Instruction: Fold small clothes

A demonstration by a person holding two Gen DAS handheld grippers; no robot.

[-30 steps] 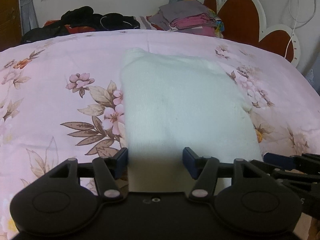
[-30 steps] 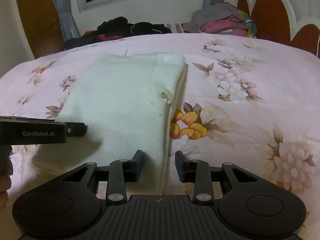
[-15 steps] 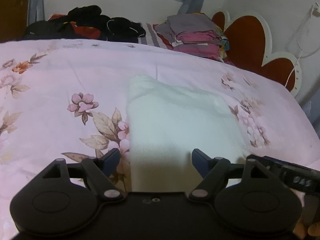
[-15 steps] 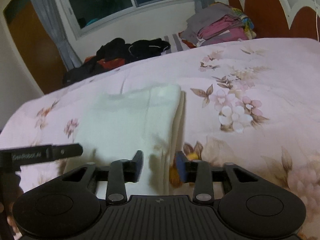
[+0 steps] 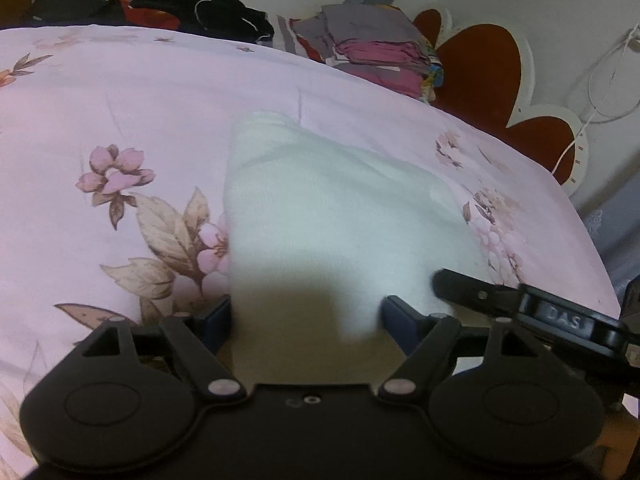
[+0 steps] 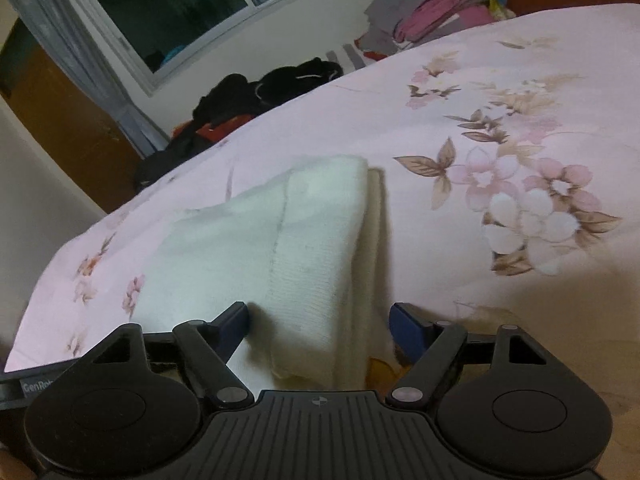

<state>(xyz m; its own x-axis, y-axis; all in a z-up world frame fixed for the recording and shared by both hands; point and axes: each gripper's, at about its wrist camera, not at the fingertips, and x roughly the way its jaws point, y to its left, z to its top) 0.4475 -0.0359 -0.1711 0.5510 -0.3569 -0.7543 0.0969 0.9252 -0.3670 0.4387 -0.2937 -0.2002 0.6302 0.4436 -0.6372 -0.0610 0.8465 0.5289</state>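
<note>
A folded white knit garment (image 5: 340,216) lies on the pink floral bedspread (image 5: 120,120); it also shows in the right wrist view (image 6: 288,240). My left gripper (image 5: 306,314) is open, its jaws spread over the garment's near left part. My right gripper (image 6: 320,322) is open, its jaws spread either side of the garment's near right folded edge. The right gripper's finger (image 5: 480,294) reaches in from the right in the left wrist view. The garment's near edge is hidden behind both gripper bodies.
A pile of dark clothes (image 5: 160,0) and a stack of folded grey and pink clothes (image 5: 372,52) lie at the far side of the bed. A red and white headboard (image 5: 500,80) stands at the right. A window (image 6: 180,4) is behind.
Both grippers have lifted and tilted, so the garment looks farther off. The right gripper's jaws have opened wide from a narrow gap. The garment lies as before.
</note>
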